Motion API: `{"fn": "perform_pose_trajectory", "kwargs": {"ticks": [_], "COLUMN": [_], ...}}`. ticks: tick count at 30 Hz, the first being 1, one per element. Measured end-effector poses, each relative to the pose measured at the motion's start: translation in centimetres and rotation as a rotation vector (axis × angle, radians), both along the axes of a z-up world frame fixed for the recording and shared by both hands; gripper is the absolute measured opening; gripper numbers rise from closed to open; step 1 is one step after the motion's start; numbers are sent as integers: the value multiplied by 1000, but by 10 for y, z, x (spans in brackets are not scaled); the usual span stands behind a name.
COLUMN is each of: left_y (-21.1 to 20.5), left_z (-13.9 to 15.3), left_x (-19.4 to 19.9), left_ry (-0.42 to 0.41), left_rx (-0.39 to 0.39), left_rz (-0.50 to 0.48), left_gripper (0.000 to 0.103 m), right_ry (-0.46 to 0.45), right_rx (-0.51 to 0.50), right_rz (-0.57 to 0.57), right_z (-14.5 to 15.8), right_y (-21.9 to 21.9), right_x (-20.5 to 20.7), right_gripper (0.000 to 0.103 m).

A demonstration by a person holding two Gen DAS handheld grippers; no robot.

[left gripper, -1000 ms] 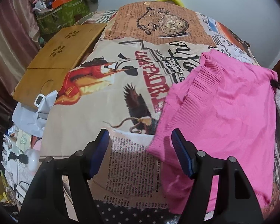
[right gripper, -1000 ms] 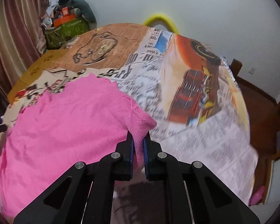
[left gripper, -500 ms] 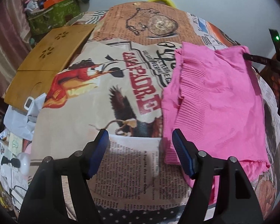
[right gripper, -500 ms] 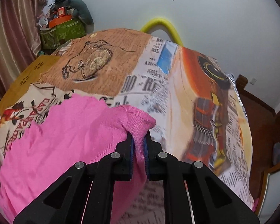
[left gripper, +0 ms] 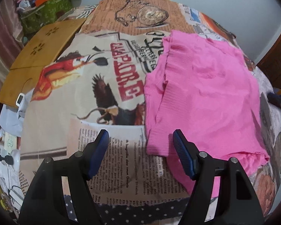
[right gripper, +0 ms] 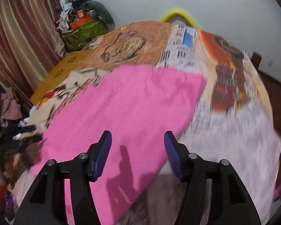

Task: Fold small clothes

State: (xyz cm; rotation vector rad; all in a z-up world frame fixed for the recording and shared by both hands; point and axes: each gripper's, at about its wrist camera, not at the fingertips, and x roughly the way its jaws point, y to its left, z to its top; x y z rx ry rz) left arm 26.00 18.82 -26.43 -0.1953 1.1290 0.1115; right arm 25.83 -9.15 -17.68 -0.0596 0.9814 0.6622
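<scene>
Pink knit garment [left gripper: 206,97] lies flat on the printed newspaper-pattern bedspread [left gripper: 80,97], filling the right half of the left wrist view; a ribbed sleeve is folded in along its left edge, running down toward lower centre. In the right wrist view the same pink cloth [right gripper: 129,112] spreads across the middle and lower left of the frame, its right edge slanting from upper right to lower centre. That view is motion-blurred.

Left gripper [left gripper: 141,140]: black frame with blue ribbed pads, fingers wide apart, nothing pinched. Its left pad [left gripper: 101,150] sits over bare bedspread text; its right pad [left gripper: 183,155] sits over the garment's lower left edge. Contact with the cloth cannot be told.

Right gripper [right gripper: 137,144]: jaws have just been opening and stand well apart. Pink cloth shows in the gap between the pads but neither pad presses on it. Gripper shadow falls on the cloth just below the gap.

Surroundings: flat wooden board with flower-shaped cut-outs [left gripper: 41,56] at upper left of the left wrist view, beside the bedspread. Green patterned bag heaped with clutter [right gripper: 84,31] at upper left of the right wrist view, against the striped brownish curtain [right gripper: 22,33]. Yellow curved tube [right gripper: 178,16] peeks over the far edge of the bed at top centre, in front of the pale wall.
</scene>
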Motion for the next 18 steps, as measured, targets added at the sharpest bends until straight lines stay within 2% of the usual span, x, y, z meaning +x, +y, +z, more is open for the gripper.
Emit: {"fn": "perform_pose_trajectory", "kwargs": {"ticks": [5, 9, 12, 16, 18], "left_y": [3, 3, 3, 3, 1], "left_z": [-10, -12, -15, -16, -16], "left_x": [1, 3, 7, 15, 20], "left_ry": [36, 42, 53, 45, 37], "left_rx": [-27, -43, -91, -126, -148], "left_rz": [-10, -10, -14, -11, -12], "left_gripper": [70, 70, 59, 44, 31], "right_ry": [16, 95, 121, 165, 165], "right_rx": [-34, -8, -22, 35, 43], "right_rz": [-2, -18, -26, -15, 8], "right_z": [-18, -36, -45, -52, -53], "right_y": [-8, -11, -7, -2, 3], "right_x": [-42, -46, -40, -34, -35], "right_gripper": [56, 56, 56, 56, 42]}}
